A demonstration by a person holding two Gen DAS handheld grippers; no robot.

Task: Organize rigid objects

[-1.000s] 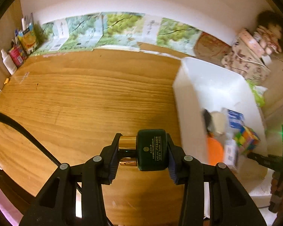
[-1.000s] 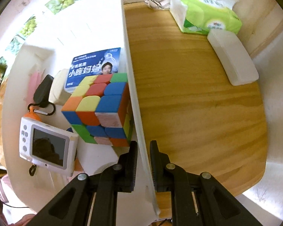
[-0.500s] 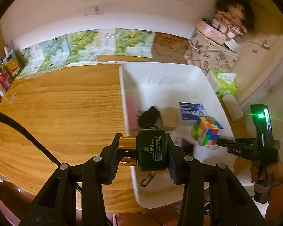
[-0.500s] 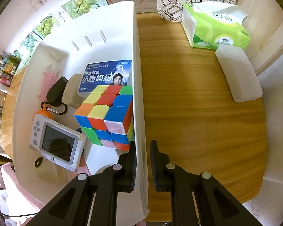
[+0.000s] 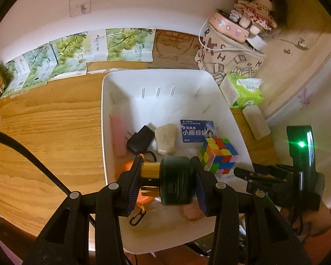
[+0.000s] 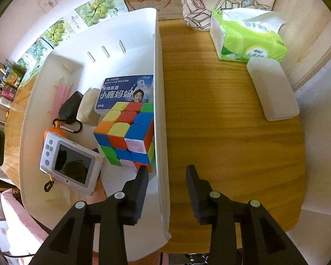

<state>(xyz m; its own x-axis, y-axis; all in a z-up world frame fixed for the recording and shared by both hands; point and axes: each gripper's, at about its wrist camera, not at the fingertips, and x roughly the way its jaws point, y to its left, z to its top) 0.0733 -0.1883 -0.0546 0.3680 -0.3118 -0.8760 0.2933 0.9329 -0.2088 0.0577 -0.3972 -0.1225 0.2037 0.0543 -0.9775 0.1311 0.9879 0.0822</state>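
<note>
Two tools are over the white bin on the wooden tabletop. The left tool grips a small dark green jar with a gold cap; the pads press on both its ends. The jar lies sideways between the jaws, so its long axis runs from pad to pad, cap toward the left in the left wrist view. It hangs above the near part of the bin, directly over the things inside, so the way to go is down.

Below and beyond the jar, the bin holds a cube, a blue card box, a black charger, a pale block, a pink bar and, in the right wrist view, a small white camera.

The right tool holds nothing. Its jaws are opening, one on each side of the right wall of the bin, no longer pressing on it.

I judge the left hand is the one for the coming move. Free floor lies toward the far wall of the bin, past the charger, so I think the jar should go forward a little before release, or it may land on the camera.
</note>
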